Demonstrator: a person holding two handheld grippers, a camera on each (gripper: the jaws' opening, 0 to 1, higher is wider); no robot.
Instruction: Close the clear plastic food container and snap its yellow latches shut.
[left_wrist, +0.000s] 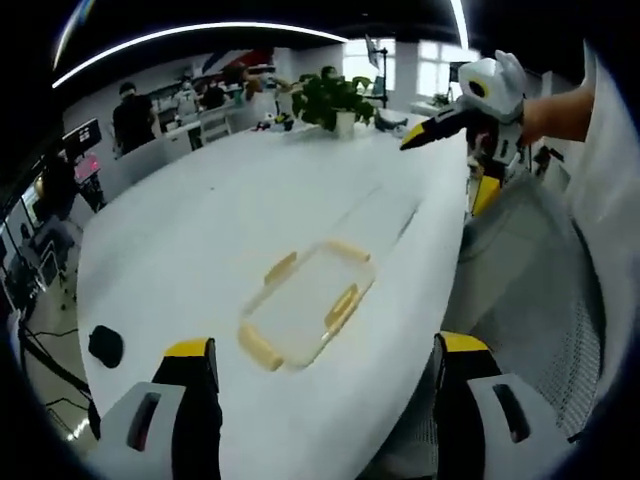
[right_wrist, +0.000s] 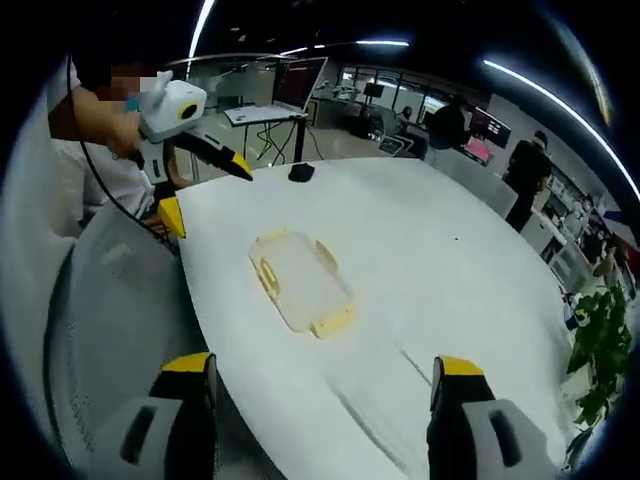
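The clear plastic food container (left_wrist: 305, 305) lies flat on the white table (left_wrist: 200, 220), with yellow latches (left_wrist: 342, 305) along its sides. My left gripper (left_wrist: 325, 350) hovers open just short of it, nothing between its jaws. The right gripper (left_wrist: 447, 170) is held by a hand beyond the table's far right edge, open and empty. In the right gripper view the container (right_wrist: 300, 280) sits near the table's near edge, ahead of my open right gripper (right_wrist: 322, 368). The left gripper (right_wrist: 205, 190) hangs open at the upper left, off the table's corner.
A grey mesh chair (left_wrist: 530, 290) stands beside the table edge, also seen as the chair (right_wrist: 110, 300). A small black object (left_wrist: 105, 345) lies on the table. A potted plant (left_wrist: 335, 100) stands at the far end. People work at desks behind.
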